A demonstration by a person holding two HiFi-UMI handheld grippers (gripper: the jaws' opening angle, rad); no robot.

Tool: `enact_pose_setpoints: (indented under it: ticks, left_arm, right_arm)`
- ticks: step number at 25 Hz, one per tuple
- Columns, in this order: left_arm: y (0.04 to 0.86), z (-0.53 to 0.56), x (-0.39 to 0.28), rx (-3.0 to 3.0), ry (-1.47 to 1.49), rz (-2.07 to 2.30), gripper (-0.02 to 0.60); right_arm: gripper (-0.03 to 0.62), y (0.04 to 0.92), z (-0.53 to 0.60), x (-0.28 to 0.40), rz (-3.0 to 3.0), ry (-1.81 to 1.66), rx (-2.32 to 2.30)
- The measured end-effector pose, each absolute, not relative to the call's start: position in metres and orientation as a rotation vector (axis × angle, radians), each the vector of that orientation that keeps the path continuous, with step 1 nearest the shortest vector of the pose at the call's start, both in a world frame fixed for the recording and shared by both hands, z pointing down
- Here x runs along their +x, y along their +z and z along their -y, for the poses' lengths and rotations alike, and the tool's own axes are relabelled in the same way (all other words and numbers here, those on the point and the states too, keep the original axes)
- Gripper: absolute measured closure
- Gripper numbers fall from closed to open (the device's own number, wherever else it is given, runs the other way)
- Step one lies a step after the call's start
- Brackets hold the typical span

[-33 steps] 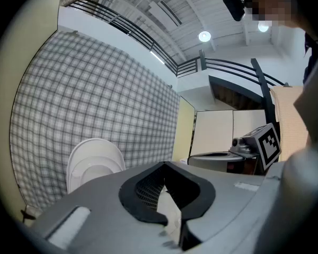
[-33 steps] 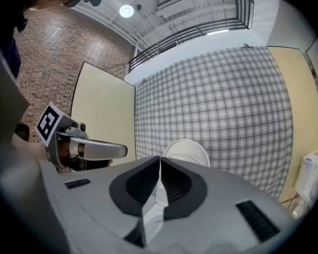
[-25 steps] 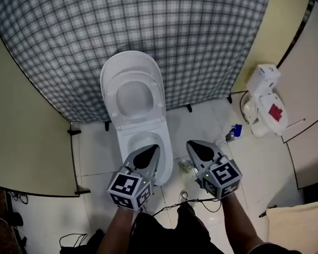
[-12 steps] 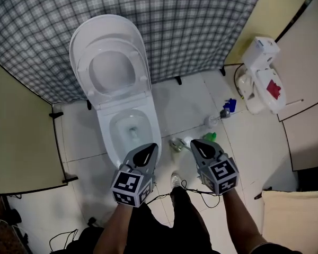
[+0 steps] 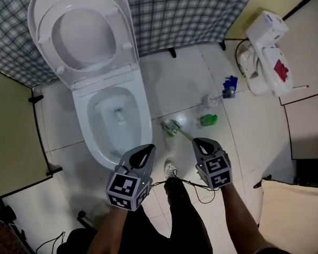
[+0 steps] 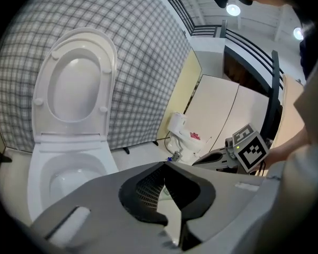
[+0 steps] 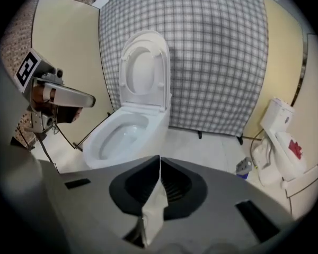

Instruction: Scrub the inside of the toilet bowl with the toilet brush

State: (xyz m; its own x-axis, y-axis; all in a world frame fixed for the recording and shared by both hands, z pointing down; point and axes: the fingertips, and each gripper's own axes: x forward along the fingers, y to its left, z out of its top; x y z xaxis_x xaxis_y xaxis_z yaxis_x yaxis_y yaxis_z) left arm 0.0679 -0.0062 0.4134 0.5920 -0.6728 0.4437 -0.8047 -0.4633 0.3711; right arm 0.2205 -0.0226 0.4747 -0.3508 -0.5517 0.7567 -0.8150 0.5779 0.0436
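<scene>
Left gripper (image 5: pixel 145 151) and right gripper (image 5: pixel 201 143) are both closed and empty. Right should open wide, clamp the floor-lying toilet brush (image 5: pixel 173 127) high on its handle, then reach the toilet bowl (image 5: pixel 143 126).

Toilet bowl (image 5: pixel 116 120) sat toward the left side of the floor (image 5: pixel 175 83), its lid (image 5: pixel 82 30) tipped up behind it against the screen (image 5: pixel 191 9). Toilet brush (image 5: pixel 175 128) lay on the floor just right of the bowl, with a small bottle (image 5: pixel 208 120) further right. My left gripper (image 5: pixel 147 149) hung by the bowl's near rim, and my right gripper (image 5: pixel 199 142) by the brush handle's near end.
</scene>
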Motion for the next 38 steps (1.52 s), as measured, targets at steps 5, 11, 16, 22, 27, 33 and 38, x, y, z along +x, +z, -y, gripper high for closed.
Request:
enact_pose_setpoints:
  ticks: [5, 11, 16, 22, 27, 33, 38]
  left_arm:
    - [0.464, 0.014, 0.081, 2.228, 0.31, 1.152, 0.576]
    - [0.5, 0.012, 0.108, 2.215, 0.299, 1.094, 0.575]
    - [0.52, 0.012, 0.118, 2.215, 0.302, 1.054, 0.575]
    - [0.525, 0.013, 0.121, 2.207, 0.305, 1.044, 0.576]
    - [0.529, 0.014, 0.118, 2.177, 0.298, 1.036, 0.575]
    - [0.534, 0.021, 0.107, 2.155, 0.287, 1.065, 0.575]
    - [0.534, 0.024, 0.101, 2.15, 0.287, 1.075, 0.575]
  right_arm:
    - [0.572, 0.544, 0.027, 0.244, 1.944, 0.495, 1.05]
    - [0.464, 0.614, 0.022, 0.261, 1.848, 0.564, 0.966]
    - [0.43, 0.659, 0.027, 0.27, 1.766, 0.573, 0.93]
    - [0.391, 0.708, 0.028, 0.283, 1.652, 0.614, 0.846]
    - [0.391, 0.733, 0.033, 0.284, 1.61, 0.635, 0.801]
    - [0.393, 0.754, 0.029, 0.283, 1.571, 0.679, 0.746]
    - [0.471, 0.76, 0.026, 0.286, 1.55, 0.655, 0.74]
